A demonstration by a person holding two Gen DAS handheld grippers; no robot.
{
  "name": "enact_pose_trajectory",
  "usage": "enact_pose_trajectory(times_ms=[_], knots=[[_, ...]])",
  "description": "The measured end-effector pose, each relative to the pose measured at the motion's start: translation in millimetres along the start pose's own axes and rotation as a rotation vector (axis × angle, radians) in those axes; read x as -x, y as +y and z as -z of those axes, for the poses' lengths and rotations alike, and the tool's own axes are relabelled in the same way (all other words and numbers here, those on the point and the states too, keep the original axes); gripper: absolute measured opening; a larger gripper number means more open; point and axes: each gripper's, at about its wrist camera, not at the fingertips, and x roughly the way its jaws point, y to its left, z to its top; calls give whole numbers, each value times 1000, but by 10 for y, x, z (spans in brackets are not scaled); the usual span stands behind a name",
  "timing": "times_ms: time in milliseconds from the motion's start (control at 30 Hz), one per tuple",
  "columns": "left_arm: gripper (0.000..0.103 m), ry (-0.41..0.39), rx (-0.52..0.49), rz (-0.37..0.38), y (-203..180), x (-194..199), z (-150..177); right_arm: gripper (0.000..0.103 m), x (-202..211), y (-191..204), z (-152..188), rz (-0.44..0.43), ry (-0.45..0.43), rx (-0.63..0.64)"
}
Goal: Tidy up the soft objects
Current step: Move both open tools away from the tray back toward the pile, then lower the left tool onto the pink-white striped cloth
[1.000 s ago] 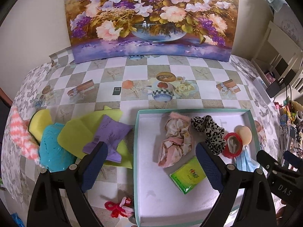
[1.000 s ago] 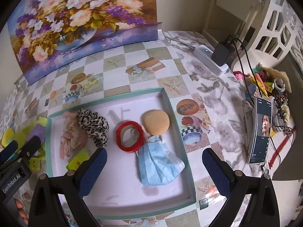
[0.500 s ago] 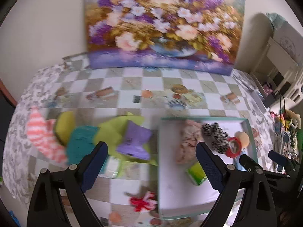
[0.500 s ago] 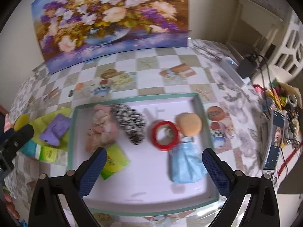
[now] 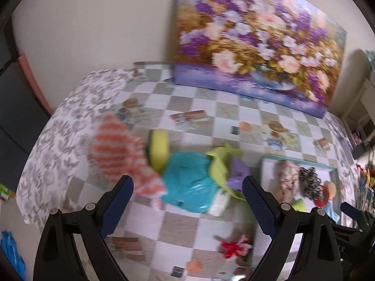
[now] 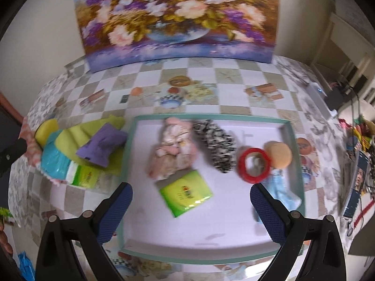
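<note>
Both empty, jaws wide: left gripper (image 5: 187, 201) faces the loose soft pile (image 5: 187, 178) off the tray's (image 6: 131, 140) left edge, likely next pick. Right gripper (image 6: 191, 208) hovers over the tray's near edge, sorted items along its far edge.

Bare tray floor (image 6: 234, 210) lies open near the tissue pack (image 6: 186, 194); piled cloths (image 5: 192, 182) crowd its left.

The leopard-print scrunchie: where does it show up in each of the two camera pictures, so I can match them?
Left wrist view: the leopard-print scrunchie lies far right, inside the teal-rimmed tray.
Right wrist view: the scrunchie lies right of centre, in the tray, between a pink scrunchie and a red ring.
Shared landmark: the flower painting behind the table.
</note>
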Motion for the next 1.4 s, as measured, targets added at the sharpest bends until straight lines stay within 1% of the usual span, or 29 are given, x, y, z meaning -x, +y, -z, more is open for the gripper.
enact_pose_trajectory(times_ms=[133, 367, 500, 600, 833, 967, 1033, 1167, 1300, 1400], knots=[[94, 8, 36, -37, 234, -49, 56, 102, -82, 269, 18, -45, 15, 48], [94, 48, 112, -57, 627, -208, 187, 102, -182, 698, 76, -127, 39, 103], [94, 65, 180, -52, 849, -297, 248, 102, -248, 879, 88, -177, 55, 111], [94, 76, 246, -33, 992, -358, 256, 102, -294, 990, 91, -191, 60, 125], [94, 57, 309, -27, 1109, -447, 132, 102, -375, 1053, 62, -177, 73, 130], [94, 63, 325, -24, 1101, -541, 46, 102, -371, 1035, -31, -172, 57, 109], [94, 68, 327, -26, 1079, -602, 11, 102, -380, 1036, -84, -181, 56, 100], [94, 71, 367, -28, 1065, -705, -38, 102, -400, 993, -203, -207, 49, 65], [94, 75, 360, -17, 993, -804, -84, 101, -419, 963, -278, -213, 37, 59], [90, 74, 371, -11, 981, -852, -89, 100, -450, 971, -315, -233, 40, 57]])
